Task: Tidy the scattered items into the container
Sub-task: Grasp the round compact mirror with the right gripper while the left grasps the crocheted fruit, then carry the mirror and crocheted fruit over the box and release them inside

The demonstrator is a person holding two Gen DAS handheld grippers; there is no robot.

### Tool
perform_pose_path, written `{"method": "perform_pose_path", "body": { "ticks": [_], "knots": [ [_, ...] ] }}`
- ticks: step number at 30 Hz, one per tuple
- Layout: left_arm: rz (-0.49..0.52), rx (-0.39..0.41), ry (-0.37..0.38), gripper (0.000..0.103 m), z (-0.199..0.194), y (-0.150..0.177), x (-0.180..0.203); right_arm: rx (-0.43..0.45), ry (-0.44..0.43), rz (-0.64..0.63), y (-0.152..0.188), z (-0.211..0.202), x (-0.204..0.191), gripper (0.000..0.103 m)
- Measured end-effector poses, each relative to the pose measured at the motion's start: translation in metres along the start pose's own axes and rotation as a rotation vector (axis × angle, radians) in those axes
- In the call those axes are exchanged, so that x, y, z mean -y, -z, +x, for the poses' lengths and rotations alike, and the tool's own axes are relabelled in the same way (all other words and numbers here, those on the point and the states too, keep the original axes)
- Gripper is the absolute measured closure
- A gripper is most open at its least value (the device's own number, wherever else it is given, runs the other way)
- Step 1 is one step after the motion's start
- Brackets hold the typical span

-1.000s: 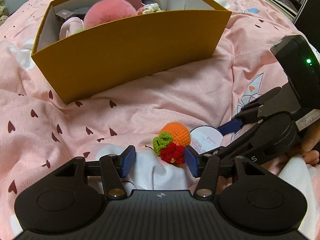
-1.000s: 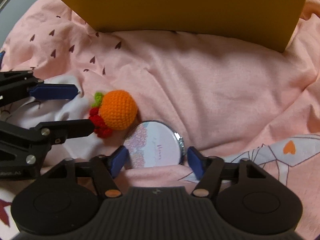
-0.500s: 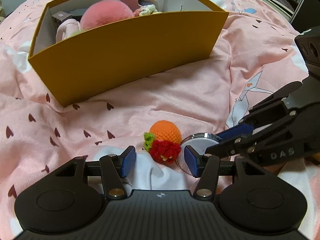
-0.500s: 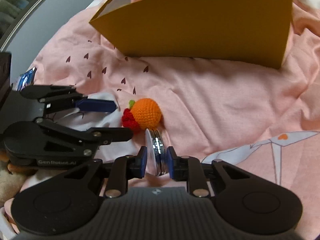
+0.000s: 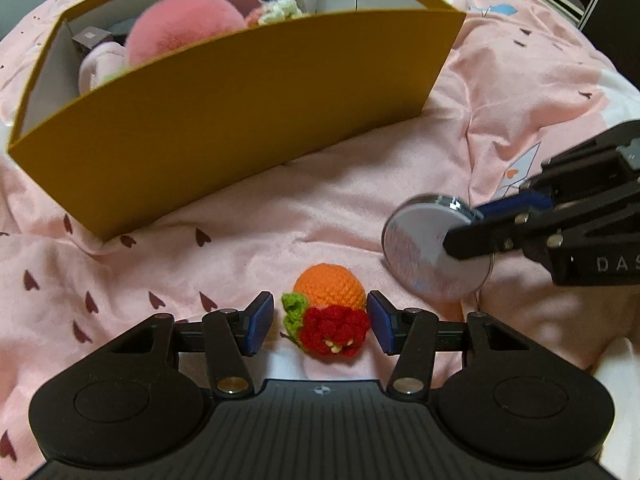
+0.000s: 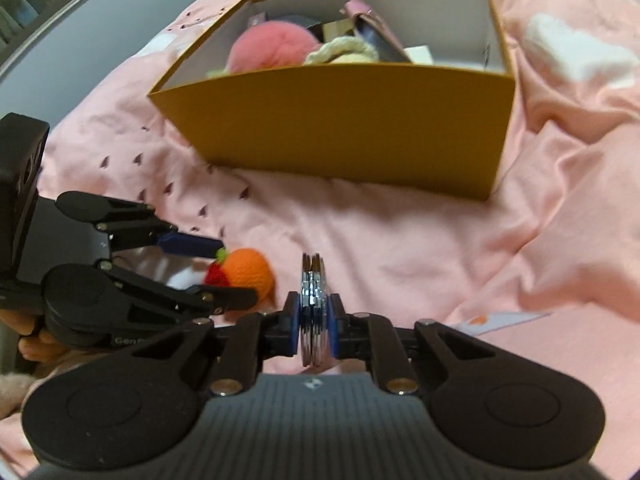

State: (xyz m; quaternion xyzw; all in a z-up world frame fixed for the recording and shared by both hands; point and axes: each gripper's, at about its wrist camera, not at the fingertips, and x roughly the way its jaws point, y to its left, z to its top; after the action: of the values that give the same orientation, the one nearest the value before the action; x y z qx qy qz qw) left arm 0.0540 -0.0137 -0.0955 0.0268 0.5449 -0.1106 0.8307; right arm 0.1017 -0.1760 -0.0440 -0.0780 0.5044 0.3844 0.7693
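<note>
The left hand-held gripper (image 5: 320, 326) is low over the pink bedsheet (image 5: 340, 208), its jaws closing around the crocheted orange toy (image 5: 330, 300), which lies between the pads, not yet pressed. Behind stands the yellow box (image 5: 240, 112), with a pink pompom (image 5: 184, 20) inside. To the right, the right hand-held gripper (image 6: 314, 314) pinches the round compact mirror (image 6: 314, 304) on edge, above the sheet.

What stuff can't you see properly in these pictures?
- Box bottom: in both views the yellow box's front wall hides the lower parts of the pink pompom and the things around it.
- Compact mirror: edge-on in the right wrist view, its face unseen.
- Crochet orange: partly behind the left gripper's closing jaws in the right wrist view.
</note>
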Motion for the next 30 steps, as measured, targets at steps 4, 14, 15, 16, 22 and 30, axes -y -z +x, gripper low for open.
{"method": "perform_pose_path", "body": {
  "ticks": [4, 14, 15, 16, 22, 30],
  "knots": [
    [0.013, -0.024, 0.003, 0.049, 0.007, 0.001, 0.003, -0.023, 0.012, -0.01, 0.001, 0.012, 0.001, 0.088],
    [-0.012, 0.023, 0.013, 0.053, -0.001, 0.003, 0.002, 0.002, 0.012, -0.003, 0.001, 0.008, -0.002, 0.088],
    [-0.022, 0.032, 0.018, 0.053, -0.005, 0.002, 0.001, 0.013, 0.014, -0.006, 0.0, 0.005, -0.003, 0.088],
    [-0.034, 0.044, 0.024, 0.053, -0.009, 0.001, 0.0, 0.025, 0.015, -0.007, -0.001, 0.001, -0.003, 0.088],
    [-0.086, 0.147, 0.063, 0.053, -0.046, -0.01, -0.009, 0.111, 0.004, -0.009, -0.013, -0.033, -0.002, 0.088],
    [-0.069, 0.285, 0.047, 0.053, -0.095, -0.045, -0.014, 0.268, 0.026, -0.078, -0.045, -0.088, -0.009, 0.088]
  ]
}}
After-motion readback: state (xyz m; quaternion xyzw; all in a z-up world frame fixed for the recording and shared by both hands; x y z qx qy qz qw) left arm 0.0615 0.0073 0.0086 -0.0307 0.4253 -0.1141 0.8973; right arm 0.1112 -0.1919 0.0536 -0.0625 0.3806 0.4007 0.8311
